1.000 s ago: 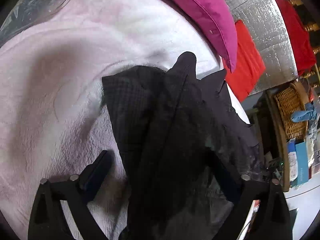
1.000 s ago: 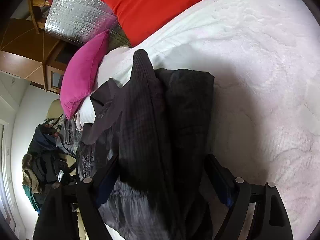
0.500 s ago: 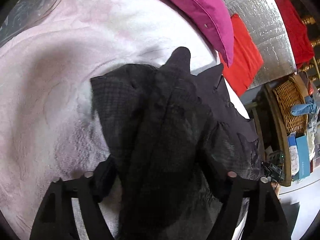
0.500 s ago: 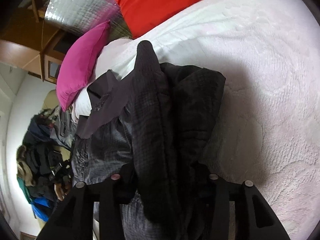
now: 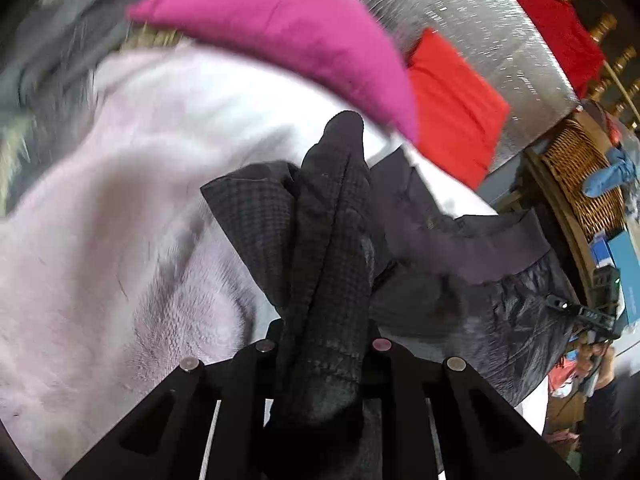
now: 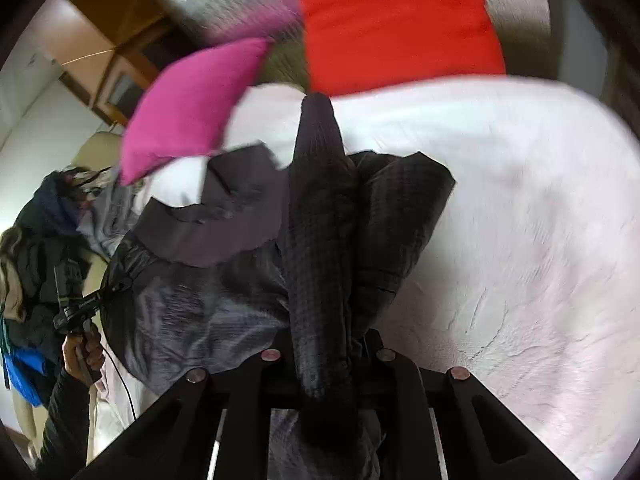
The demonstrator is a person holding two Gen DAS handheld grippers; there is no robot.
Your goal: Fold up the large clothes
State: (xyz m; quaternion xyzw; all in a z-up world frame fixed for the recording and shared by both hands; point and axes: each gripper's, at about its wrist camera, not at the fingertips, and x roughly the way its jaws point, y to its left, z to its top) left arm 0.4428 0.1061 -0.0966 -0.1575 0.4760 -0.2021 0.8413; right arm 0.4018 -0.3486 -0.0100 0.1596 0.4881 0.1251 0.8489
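While both your claws are closing, the left gripper (image 5: pixel 324 344) and the right gripper (image 6: pixel 326 354) each pinch a bunched fold of the dark quilted jacket (image 5: pixel 332 240), which hangs from them over the near part of the white bedspread (image 5: pixel 120 240), pink pillow (image 5: pixel 280 36) and red cushion (image 6: pixel 400 20) beyond. It looks light, soft and floppy, with a slick shell that may slip, so you'd best grip thick seams or the hem, not a single loose layer
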